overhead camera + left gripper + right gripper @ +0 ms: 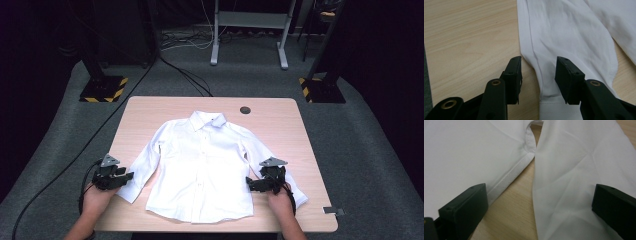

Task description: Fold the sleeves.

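A white button-up shirt [200, 165] lies flat on the wooden table [280, 125], front up, collar at the far side and both sleeves angled down and outward. My left gripper [127, 176] hovers at the cuff end of the shirt's left-hand sleeve [564, 42], open [537, 75], with the sleeve's edge between its jaws. My right gripper [251, 185] stands open [537, 205] at the gap between the shirt's side seam [509, 175] and the right-hand sleeve [579, 182]. Nothing is gripped.
A dark round grommet [245, 110] sits in the table near the far edge. Beyond the table are black stand bases with yellow-black stripes [102, 89], floor cables [185, 75] and a white frame [248, 30]. A piece of tape [332, 210] marks the table's right front corner.
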Motion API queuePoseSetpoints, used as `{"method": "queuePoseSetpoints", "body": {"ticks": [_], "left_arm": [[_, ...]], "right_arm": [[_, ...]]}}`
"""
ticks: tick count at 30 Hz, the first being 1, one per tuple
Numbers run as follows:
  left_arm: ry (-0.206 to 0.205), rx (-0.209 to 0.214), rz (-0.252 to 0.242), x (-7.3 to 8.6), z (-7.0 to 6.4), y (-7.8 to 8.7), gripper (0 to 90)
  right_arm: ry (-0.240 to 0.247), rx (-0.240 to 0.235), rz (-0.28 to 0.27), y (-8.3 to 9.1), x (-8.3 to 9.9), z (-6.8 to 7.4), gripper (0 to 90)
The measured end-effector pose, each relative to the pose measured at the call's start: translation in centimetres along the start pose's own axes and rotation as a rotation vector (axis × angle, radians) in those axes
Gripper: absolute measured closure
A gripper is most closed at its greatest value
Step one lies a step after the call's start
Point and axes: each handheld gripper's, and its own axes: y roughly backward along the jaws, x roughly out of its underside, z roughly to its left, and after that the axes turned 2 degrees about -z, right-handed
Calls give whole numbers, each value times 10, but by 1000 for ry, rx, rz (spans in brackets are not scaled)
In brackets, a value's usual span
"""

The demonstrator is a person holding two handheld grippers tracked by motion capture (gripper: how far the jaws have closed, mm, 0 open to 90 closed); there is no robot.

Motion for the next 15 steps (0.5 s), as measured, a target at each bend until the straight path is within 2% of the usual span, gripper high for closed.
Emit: {"method": "queuePoseSetpoints", "body": {"ticks": [9,15], "left_arm": [[-14,-10,11,0,0,-3,599],[-8,5,6,1,0,-3,649]], "right_arm": [[0,0,0,0,0,0,0],[0,0,0,0,0,0,0]]}}
